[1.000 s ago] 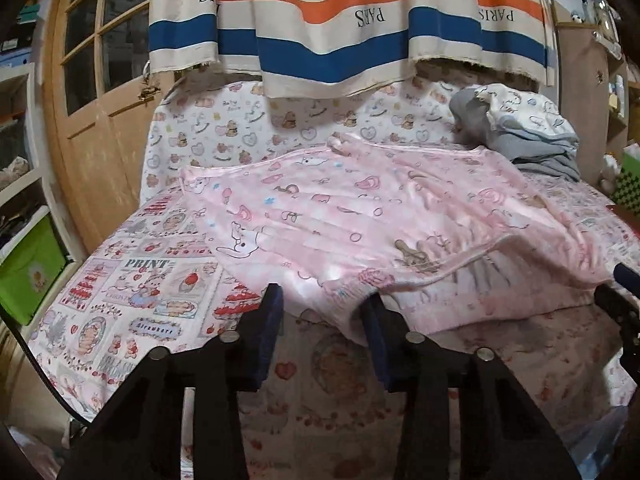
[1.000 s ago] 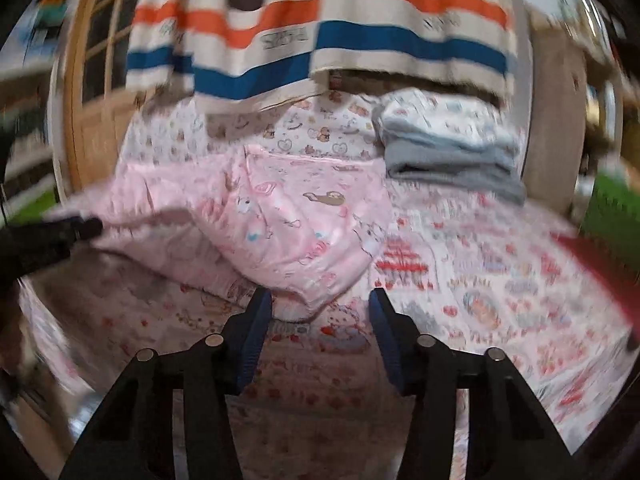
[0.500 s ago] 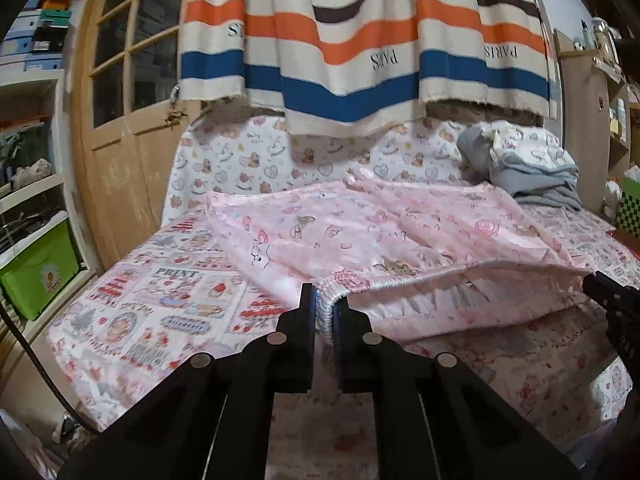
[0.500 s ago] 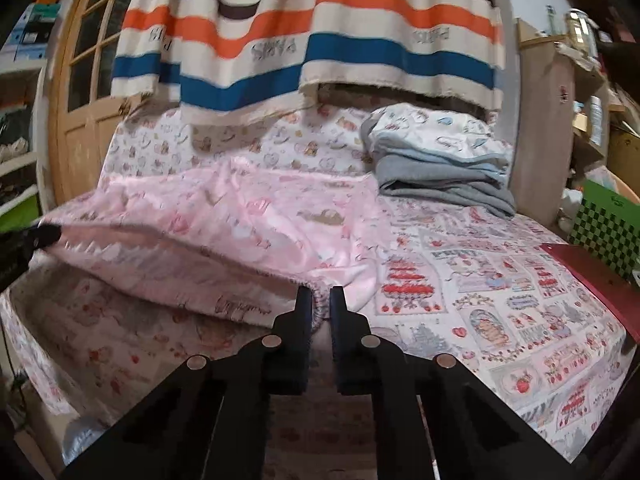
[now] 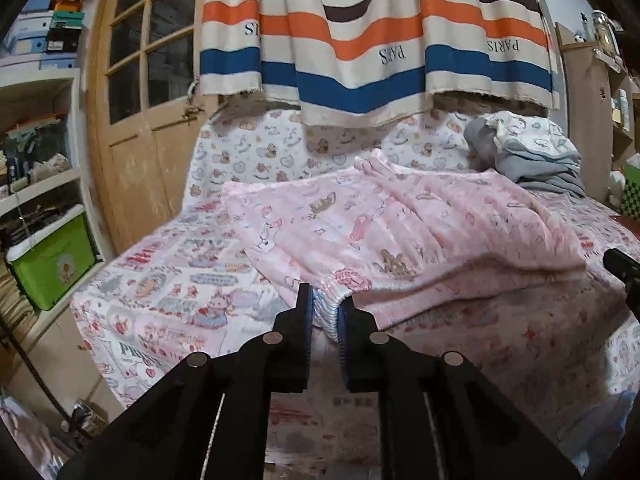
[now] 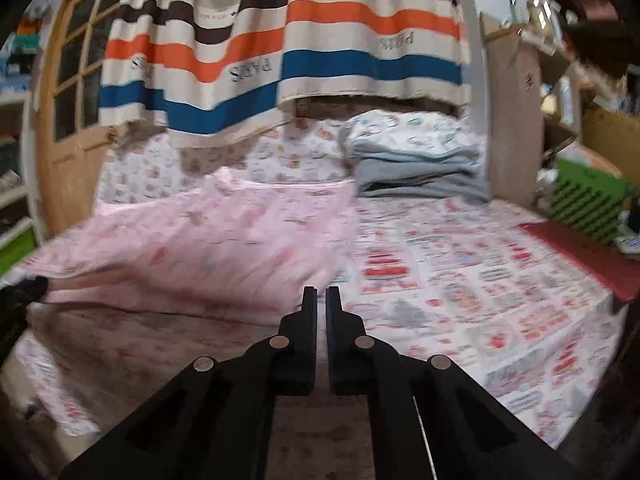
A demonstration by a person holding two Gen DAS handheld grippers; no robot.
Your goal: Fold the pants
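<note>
**A:** On the bed (image 5: 168, 292), across its patterned sheet, your pink pants (image 5: 400, 224) lie spread out, their near edge lifted off the cover between your two hands.

**B:** And my left gripper (image 5: 325, 312)?

**A:** You have the gathered elastic waistband (image 5: 326, 304) bunched between its fingers; the jaws are easing apart a little, yet the pads still press on the fabric.

**B:** My right gripper (image 6: 321, 300)?

**A:** Your right jaws are nearly together, only a slit between them. The right-wrist view is blurred, so whether the pants' edge (image 6: 224, 264) is pinched there you cannot tell from it; the tips sit right at that edge. From the left camera your right gripper's tip shows at the far right, at the fabric's other end.

**B:** What lies around?

**A:** Behind the pants, a stack of folded grey and white clothes (image 5: 532, 160). Above it hangs a striped curtain (image 5: 372, 40). To your left, a wooden door (image 5: 136, 120) and a green bin (image 5: 52, 264).
</note>
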